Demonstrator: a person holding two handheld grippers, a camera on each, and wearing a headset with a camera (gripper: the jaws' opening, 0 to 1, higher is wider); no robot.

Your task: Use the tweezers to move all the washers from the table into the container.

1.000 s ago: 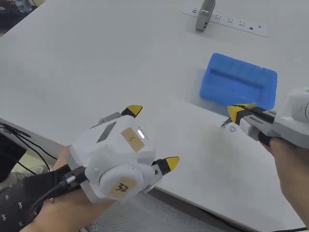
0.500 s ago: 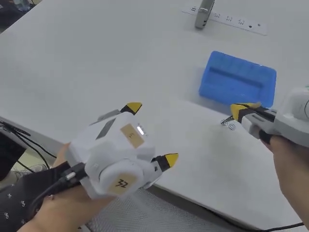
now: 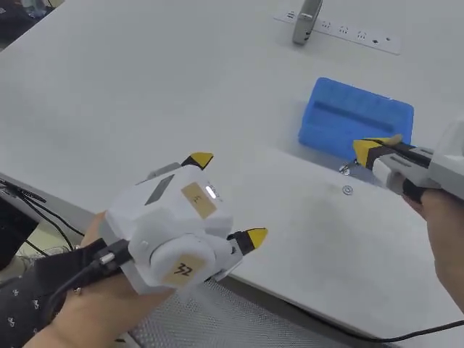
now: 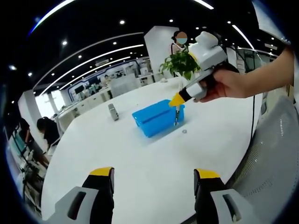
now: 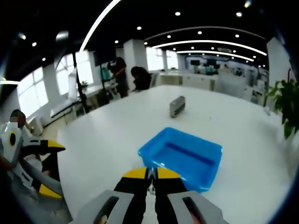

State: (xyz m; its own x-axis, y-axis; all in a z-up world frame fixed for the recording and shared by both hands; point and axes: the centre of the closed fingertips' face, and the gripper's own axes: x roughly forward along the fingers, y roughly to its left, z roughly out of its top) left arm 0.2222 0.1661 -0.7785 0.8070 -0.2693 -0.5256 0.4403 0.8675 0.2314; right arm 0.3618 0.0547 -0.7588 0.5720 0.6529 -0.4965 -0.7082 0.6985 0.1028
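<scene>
The blue container [image 3: 357, 119] stands on the white table [image 3: 145, 87] at the right. One small washer [image 3: 348, 191] lies on the table just in front of it. My right gripper [image 3: 368, 151] is shut on thin metal tweezers [image 3: 346, 169], whose tip hangs above the table by the container's near edge; whether the tip holds anything I cannot tell. In the right gripper view the jaws [image 5: 148, 173] pinch the tweezers above the container [image 5: 187, 156]. My left gripper [image 3: 226, 197] hovers open and empty near the table's front edge. In the left gripper view the washer [image 4: 184, 131] lies beside the container [image 4: 156, 116].
A white power strip [image 3: 348, 32] with a grey block [image 3: 307, 20] on it lies at the far edge. The table's front edge [image 3: 290, 304] runs below my left gripper, with a cable [image 3: 406, 335] under it. People sit at distant desks.
My right gripper has risen and drawn the tweezers' tip away from the washer towards the container. The washer stays on the table. The left gripper has barely moved.
</scene>
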